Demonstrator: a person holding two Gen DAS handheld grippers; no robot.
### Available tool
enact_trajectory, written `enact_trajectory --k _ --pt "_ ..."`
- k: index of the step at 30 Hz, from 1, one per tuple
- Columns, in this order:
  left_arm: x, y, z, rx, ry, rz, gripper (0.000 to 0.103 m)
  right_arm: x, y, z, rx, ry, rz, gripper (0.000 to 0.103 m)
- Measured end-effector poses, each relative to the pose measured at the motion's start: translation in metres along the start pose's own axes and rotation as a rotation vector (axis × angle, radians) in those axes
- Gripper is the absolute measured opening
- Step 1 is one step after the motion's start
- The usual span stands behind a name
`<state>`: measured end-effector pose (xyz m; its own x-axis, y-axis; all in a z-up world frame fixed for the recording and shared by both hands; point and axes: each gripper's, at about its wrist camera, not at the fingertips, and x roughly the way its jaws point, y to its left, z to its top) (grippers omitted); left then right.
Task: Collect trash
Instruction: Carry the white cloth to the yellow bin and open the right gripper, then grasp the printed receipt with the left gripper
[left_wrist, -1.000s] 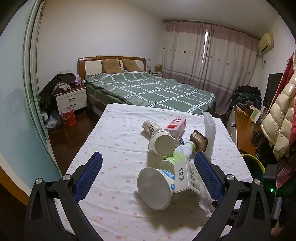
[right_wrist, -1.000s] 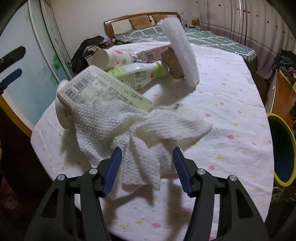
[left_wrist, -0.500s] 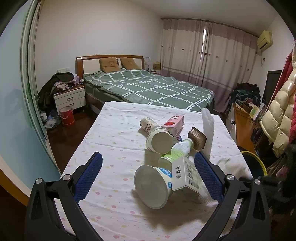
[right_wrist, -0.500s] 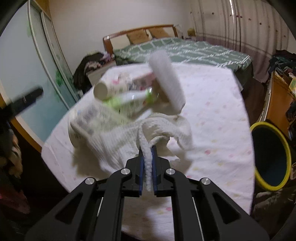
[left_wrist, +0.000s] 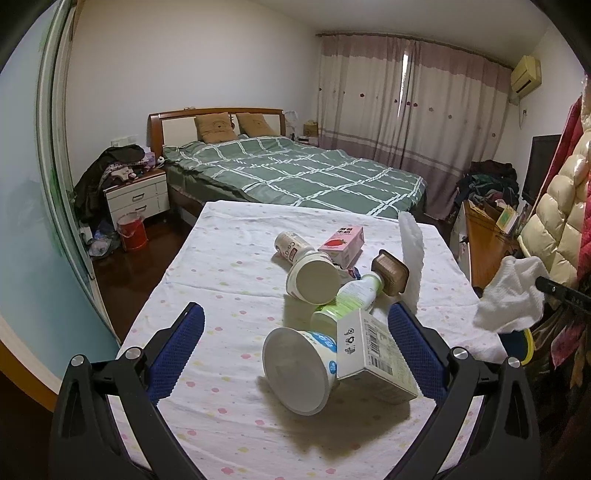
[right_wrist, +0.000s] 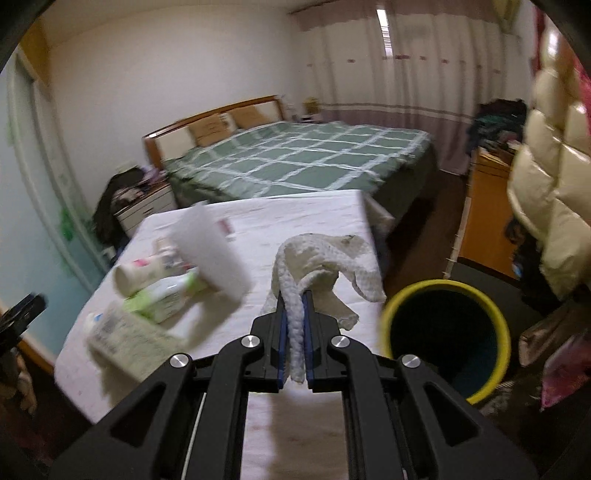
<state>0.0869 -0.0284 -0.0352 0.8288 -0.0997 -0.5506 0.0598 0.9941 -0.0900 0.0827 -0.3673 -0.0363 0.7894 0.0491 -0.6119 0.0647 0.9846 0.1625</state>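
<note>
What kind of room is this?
It looks like a bedroom. There's a big bed with pillows, a nightstand beside it, and long curtains over the window.

No text is reading clearly in either view. The white carton (left_wrist: 373, 354) is showing a barcode and small recycling-type symbols, its digits too small to read. The pink carton (left_wrist: 341, 242) is carrying a strawberry picture under an illegible line of characters. The green bottle (left_wrist: 351, 297) label is blurring out.
</note>
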Motion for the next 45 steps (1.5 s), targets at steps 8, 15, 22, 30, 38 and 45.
enact_trajectory --k 8,15,22,30,38,45 --pt "0.008 -0.013 0.001 0.028 0.015 -0.005 0.098 0.032 -0.080 -0.005 0.136 0.046 -0.141 0.008" --pt "0.017 -0.027 0.001 0.052 0.034 -0.012 0.098 0.068 -0.136 -0.021 0.231 0.118 -0.231 0.008" --pt "0.026 -0.039 0.001 0.075 0.052 -0.022 0.098 0.099 -0.175 -0.038 0.289 0.185 -0.288 0.008" --pt "0.034 -0.048 0.000 0.091 0.069 -0.028 0.098 0.116 -0.187 -0.050 0.302 0.230 -0.325 0.018" --pt "0.038 -0.050 -0.001 0.096 0.079 -0.035 0.098 0.114 -0.186 -0.052 0.299 0.223 -0.342 0.028" --pt "0.039 -0.050 -0.004 0.115 0.090 -0.030 0.098 0.096 -0.163 -0.058 0.285 0.186 -0.305 0.028"
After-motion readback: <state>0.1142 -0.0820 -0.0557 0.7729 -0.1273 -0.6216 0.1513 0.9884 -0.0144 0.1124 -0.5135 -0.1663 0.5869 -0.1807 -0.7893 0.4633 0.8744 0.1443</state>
